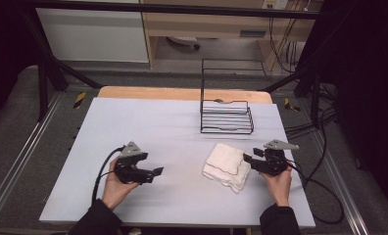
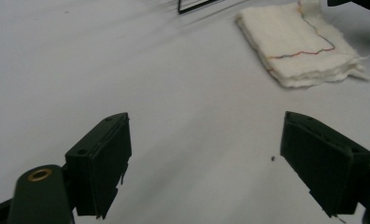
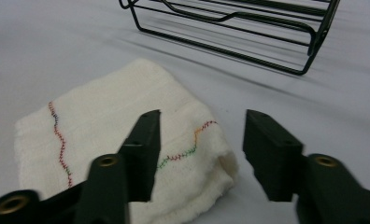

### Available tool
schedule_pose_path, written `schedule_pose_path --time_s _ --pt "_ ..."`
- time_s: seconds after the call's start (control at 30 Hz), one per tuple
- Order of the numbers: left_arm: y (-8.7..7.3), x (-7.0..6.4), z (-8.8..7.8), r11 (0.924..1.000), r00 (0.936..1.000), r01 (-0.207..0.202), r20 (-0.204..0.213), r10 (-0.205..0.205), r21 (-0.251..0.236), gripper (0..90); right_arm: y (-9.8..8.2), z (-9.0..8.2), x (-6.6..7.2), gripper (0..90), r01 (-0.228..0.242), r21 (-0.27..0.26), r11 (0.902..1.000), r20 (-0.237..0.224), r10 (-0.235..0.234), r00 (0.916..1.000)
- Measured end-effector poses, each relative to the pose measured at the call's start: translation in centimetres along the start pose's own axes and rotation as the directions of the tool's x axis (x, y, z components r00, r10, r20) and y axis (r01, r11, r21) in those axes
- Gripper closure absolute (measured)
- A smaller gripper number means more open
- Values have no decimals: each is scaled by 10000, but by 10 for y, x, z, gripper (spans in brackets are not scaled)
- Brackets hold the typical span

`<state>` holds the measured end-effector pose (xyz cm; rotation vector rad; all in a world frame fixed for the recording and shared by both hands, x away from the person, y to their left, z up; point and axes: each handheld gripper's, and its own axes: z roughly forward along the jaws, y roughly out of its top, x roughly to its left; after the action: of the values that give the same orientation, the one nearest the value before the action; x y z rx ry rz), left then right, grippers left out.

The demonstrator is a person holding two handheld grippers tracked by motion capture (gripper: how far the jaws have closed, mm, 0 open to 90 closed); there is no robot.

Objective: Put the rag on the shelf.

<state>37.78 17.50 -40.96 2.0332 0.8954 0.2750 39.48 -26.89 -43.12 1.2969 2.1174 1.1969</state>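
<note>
A folded white towel (image 1: 226, 166) with a coloured stitched line lies on the pale table (image 1: 172, 132), right of centre. My right gripper (image 1: 249, 161) sits at the towel's right edge, open, its jaws pointing left over the towel's corner (image 3: 192, 140) without closing on it. My left gripper (image 1: 155, 172) rests on the table's left half, open and holding nothing, well apart from the towel (image 2: 304, 42). In the left gripper view its jaws stand wide over bare table.
A black wire rack (image 1: 226, 105) stands behind the towel near the table's far edge, also visible in the right gripper view as the wire rack (image 3: 239, 32). Cables (image 1: 324, 196) trail off the right side. A metal frame surrounds the table.
</note>
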Motion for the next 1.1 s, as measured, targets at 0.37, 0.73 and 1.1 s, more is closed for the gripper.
schedule_pose_path --time_s 0.37,0.73,1.1 --pt "36 -47 88 9956 9986 220 458 -262 910 345 -20 -20 17 177 101 -202 9997 -157 -104 9998" --pt "48 -71 132 9899 9980 21 626 -111 1420 551 -28 -22 25 126 -86 -101 9999 -213 83 9997" --pt "45 -77 136 9864 9976 203 622 -308 1632 825 -29 -19 26 102 -98 86 9999 -165 99 9998"
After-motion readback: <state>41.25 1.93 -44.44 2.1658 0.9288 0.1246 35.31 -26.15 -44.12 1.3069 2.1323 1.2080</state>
